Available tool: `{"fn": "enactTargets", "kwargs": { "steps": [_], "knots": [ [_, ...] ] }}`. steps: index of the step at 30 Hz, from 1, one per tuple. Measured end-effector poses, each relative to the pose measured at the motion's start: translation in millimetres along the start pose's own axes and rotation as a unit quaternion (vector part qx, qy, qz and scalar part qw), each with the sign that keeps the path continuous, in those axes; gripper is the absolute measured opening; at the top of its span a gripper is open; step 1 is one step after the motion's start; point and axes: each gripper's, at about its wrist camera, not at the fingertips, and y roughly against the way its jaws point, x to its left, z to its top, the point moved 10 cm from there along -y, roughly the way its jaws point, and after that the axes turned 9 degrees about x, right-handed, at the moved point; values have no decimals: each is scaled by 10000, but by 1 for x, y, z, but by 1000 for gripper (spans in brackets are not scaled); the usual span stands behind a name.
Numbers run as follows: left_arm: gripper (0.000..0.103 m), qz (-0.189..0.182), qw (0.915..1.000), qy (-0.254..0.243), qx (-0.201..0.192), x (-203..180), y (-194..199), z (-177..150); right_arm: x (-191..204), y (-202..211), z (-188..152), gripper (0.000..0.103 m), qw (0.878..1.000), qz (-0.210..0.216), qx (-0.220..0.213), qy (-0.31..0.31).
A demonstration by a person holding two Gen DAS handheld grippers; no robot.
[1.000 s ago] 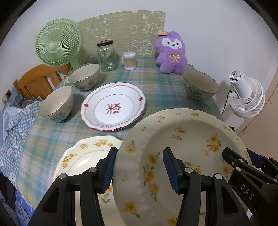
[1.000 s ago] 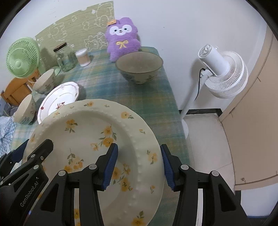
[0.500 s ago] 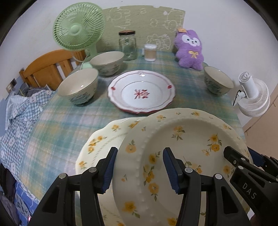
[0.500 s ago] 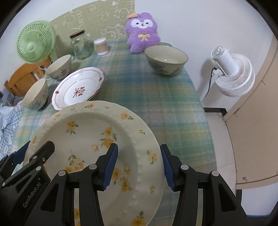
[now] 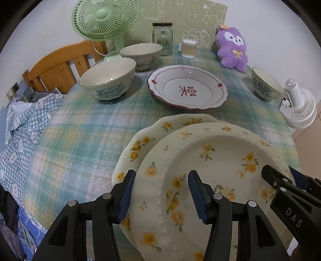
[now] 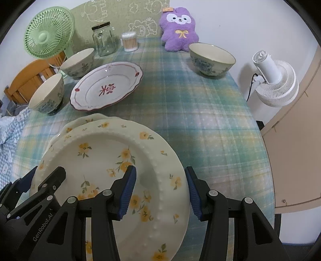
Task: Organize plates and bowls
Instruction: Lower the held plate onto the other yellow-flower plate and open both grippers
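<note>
A cream plate with yellow flowers and a beaded rim point(image 5: 210, 160) point(image 6: 104, 160) hangs between both grippers. My left gripper point(image 5: 162, 194) is shut on its left rim, and my right gripper point(image 6: 160, 192) is shut on its right rim. Under it on the plaid tablecloth lies a second yellow-flower plate point(image 5: 144, 140) point(image 6: 88, 120), mostly covered; whether the two touch I cannot tell. Farther back stand a red-rimmed plate point(image 5: 188, 90) point(image 6: 108, 88), two bowls at the left point(image 5: 108, 80) point(image 5: 142, 53) and one bowl at the right point(image 5: 264, 84) point(image 6: 211, 58).
Along the back of the table stand a green fan point(image 5: 104, 18), a glass jar point(image 5: 162, 38), a tub of cotton swabs point(image 5: 188, 48) and a purple plush toy point(image 5: 232, 50). A white floor fan point(image 6: 274, 82) stands past the right edge, a wooden chair point(image 5: 58, 66) at the left.
Both grippers have carried the held plate leftwards and lower, so it now covers most of the second yellow-flower plate. The grip on the plate has not changed.
</note>
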Motion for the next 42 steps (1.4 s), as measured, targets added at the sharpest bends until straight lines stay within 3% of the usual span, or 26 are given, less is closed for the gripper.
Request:
{"fn": "enactTargets", "kwargs": {
  "steps": [13,20,29,32,42],
  "knots": [
    [55,-96,9997,-145,197,6,-19,-10,6,-11,-5,53,9998,-182,122,-25],
    [56,-4,9998,-193,79,4,-21,-8,6,-16,-9,53,9997,-173,158,60],
    [72,146,9990,-379,165,-1,-22,-8,7,-20,-9,51,9996,-134,205,154],
    [80,331,9978,-570,-89,-4,-12,-2,12,-17,-8,52,9994,-178,147,246],
    [82,241,9982,-548,-51,5,-15,2,16,-26,-4,57,9996,-101,267,70]
  ]
}}
